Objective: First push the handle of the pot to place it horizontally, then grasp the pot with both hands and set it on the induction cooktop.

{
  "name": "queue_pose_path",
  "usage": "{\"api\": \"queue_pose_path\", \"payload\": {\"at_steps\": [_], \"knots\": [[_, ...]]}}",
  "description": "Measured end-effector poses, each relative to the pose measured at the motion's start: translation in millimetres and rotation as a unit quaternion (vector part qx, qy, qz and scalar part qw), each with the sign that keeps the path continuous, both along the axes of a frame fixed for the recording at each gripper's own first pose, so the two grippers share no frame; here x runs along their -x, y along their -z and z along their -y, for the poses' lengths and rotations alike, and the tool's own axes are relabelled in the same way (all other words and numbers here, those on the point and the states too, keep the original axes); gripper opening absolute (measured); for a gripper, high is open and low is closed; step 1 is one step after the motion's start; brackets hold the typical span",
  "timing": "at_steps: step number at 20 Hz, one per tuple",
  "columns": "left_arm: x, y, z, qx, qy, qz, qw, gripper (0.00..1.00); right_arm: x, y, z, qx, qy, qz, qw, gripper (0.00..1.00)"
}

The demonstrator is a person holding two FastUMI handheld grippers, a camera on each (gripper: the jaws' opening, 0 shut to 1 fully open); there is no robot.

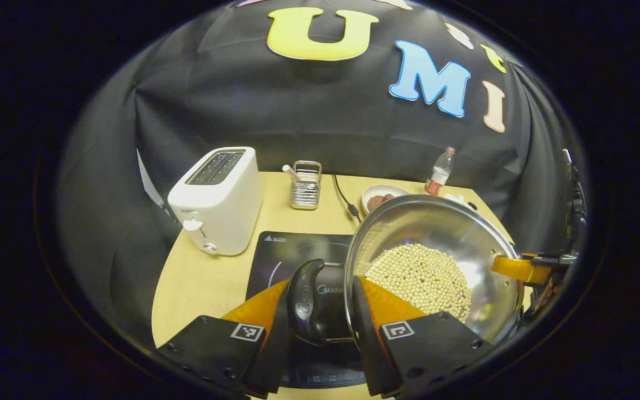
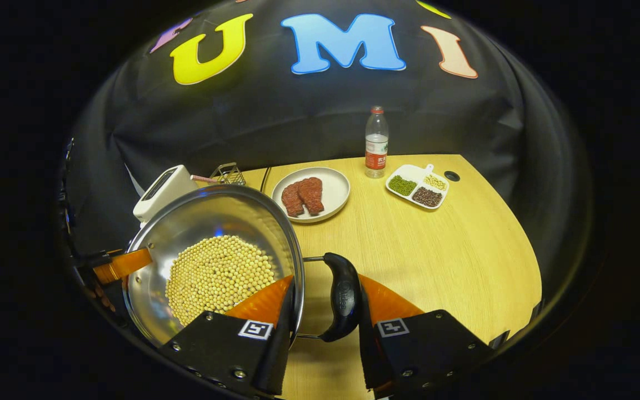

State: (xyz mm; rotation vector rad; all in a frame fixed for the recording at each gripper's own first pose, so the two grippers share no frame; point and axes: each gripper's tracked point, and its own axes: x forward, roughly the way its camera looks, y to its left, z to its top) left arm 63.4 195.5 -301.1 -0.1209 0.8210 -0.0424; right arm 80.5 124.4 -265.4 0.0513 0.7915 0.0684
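Observation:
A steel pot (image 1: 448, 228) holding soybeans (image 1: 420, 278) hangs between both grippers, apparently lifted off the table. My left gripper (image 1: 320, 311) is shut across the pot's black side handle (image 1: 306, 303) and rim, one finger inside the pot. Beneath that handle lies the black induction cooktop (image 1: 292, 250); the pot sits mostly to its right. In the right gripper view, my right gripper (image 2: 325, 311) is shut the same way on the opposite black handle (image 2: 345, 294) of the pot (image 2: 214, 216). Each view shows the other gripper's finger at the far rim.
A white toaster (image 1: 220, 200) stands left of the cooktop, with a wire rack (image 1: 305, 186) and a cable behind it. On the wooden table (image 2: 436, 255) are a plate of meat (image 2: 311, 194), a water bottle (image 2: 376, 141) and a divided dish of beans (image 2: 417, 186).

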Motion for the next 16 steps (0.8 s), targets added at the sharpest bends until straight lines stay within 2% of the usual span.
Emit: {"api": "queue_pose_path", "payload": {"at_steps": [2,8,9,11,13,16], "knots": [[0,1,-11,-0.003,-0.002,-0.001,1.000,0.60,-3,3,-9,0.000,-0.004,-0.001,1.000,0.54],[-8,11,-40,-0.006,-0.009,-0.005,1.000,0.60,-11,14,-38,0.005,-0.013,-0.004,1.000,0.54],[-8,13,-45,-0.006,-0.010,-0.007,1.000,0.63,-13,16,-42,0.005,-0.014,-0.005,1.000,0.54],[-7,18,-54,-0.006,-0.012,-0.009,1.000,0.60,-15,19,-50,0.005,-0.015,-0.006,1.000,0.54],[-9,23,-62,-0.005,-0.014,-0.012,1.000,0.63,-18,23,-57,0.005,-0.014,-0.009,1.000,0.54],[-10,30,-74,-0.006,-0.014,-0.014,1.000,0.60,-21,31,-66,0.007,-0.014,-0.013,1.000,0.54]]}}
